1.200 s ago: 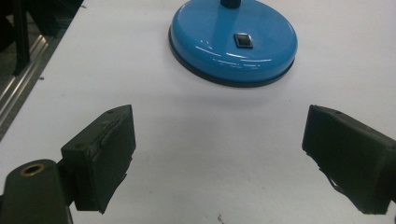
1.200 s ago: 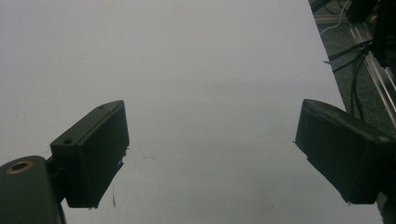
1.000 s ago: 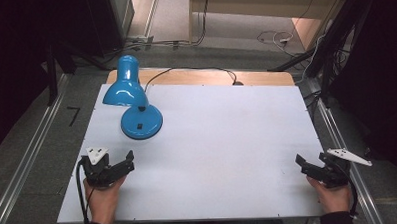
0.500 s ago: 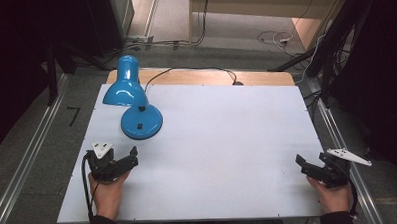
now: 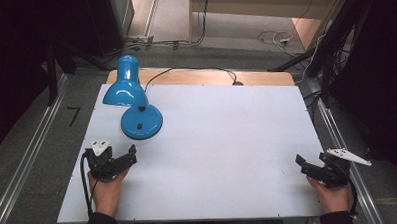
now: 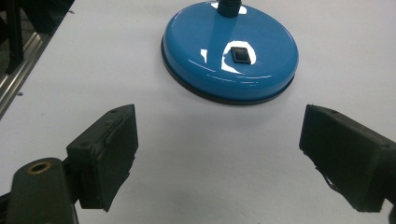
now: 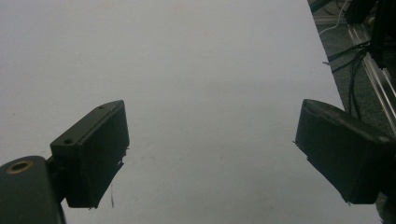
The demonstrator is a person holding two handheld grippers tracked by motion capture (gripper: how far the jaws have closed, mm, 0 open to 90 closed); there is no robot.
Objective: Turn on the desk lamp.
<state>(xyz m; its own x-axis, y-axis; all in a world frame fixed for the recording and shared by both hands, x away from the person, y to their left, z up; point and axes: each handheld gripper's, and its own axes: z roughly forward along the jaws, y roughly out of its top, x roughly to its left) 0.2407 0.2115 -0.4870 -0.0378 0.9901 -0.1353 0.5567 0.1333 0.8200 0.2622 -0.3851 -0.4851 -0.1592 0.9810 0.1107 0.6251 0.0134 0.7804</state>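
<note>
A blue desk lamp stands at the table's far left: its round base [image 5: 141,122] rests on the white tabletop [image 5: 222,136] and its shade [image 5: 124,87] leans toward the far left corner. My left gripper [image 5: 130,156] is open a short way in front of the base, jaws pointing at it. In the left gripper view the base [image 6: 229,51] with its black rocker switch [image 6: 240,53] lies just ahead of the open left gripper [image 6: 219,154], nothing between the jaws. My right gripper [image 5: 302,166] is open near the front right corner, and in the right gripper view the right gripper [image 7: 210,154] spans bare tabletop.
The lamp's black cord [image 5: 195,70] runs along the wooden strip [image 5: 255,78] at the far edge. Metal rails [image 5: 23,168] flank the table on the floor, with cables [image 5: 274,38] beyond it. The table's right edge [image 7: 327,70] is close to the right gripper.
My left gripper has crept forward and slightly right toward the lamp base. The right gripper and the lamp have stayed put.
</note>
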